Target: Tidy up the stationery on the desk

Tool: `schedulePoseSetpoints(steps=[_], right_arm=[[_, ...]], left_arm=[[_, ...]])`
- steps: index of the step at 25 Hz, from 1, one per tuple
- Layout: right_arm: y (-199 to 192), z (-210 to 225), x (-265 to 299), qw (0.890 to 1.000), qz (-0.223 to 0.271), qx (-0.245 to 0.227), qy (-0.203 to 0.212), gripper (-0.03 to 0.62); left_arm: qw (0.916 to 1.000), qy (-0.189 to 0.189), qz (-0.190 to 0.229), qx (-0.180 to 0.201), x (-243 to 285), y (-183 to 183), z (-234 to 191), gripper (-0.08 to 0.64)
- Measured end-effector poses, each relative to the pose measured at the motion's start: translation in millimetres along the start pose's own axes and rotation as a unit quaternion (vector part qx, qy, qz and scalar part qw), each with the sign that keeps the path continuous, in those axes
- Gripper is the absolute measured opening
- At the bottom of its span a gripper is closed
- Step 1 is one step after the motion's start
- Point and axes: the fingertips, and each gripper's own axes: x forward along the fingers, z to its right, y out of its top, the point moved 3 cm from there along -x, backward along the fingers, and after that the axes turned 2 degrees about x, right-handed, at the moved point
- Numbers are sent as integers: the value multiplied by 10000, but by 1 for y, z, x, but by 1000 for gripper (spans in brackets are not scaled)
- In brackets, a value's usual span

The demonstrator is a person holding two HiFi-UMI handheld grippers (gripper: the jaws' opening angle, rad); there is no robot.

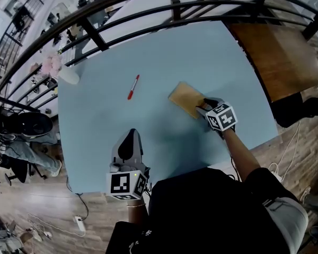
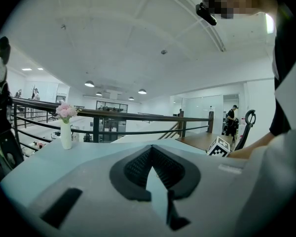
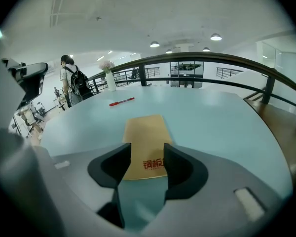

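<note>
A red pen (image 1: 133,87) lies on the pale blue table (image 1: 201,52), left of a flat tan pack (image 1: 184,98) with red print. My right gripper (image 1: 204,106) is open at the pack's near end. In the right gripper view the pack (image 3: 145,132) lies flat below and between the spread jaws of the right gripper (image 3: 147,158), with the pen (image 3: 122,101) farther off. My left gripper (image 1: 132,134) hovers near the table's front edge, well short of the pen. Its jaws meet at the tips with nothing between them, so the left gripper (image 2: 150,149) is shut.
A white vase with pink flowers (image 1: 68,75) stands at the table's far left corner. A dark railing (image 1: 148,15) runs along the far edge. A wooden desk (image 1: 278,57) adjoins the right side. Cables lie on the floor by the near edge.
</note>
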Motion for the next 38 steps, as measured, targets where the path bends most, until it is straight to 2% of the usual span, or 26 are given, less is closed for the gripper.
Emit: schedulePoseSetpoints(steps=[8,16,28,38], right_arm=[[9,27,24,9996,-220,-142,-47,232],[2,30,44,9984,-526,-14,219,229],[-7,10,42,9984,-506,-40,250,219],[-17,-23,39,9982,-509,-80,299,219]], left_arm=[[9985,542,41,0,-19,-1,-16,-3],[9962,863,-33,-114,-26,-8,-25,-3],[9976,540,-268,-347,-8,-25,-19,-3],[9936,123,-873,-709,17,-70,-19,8]])
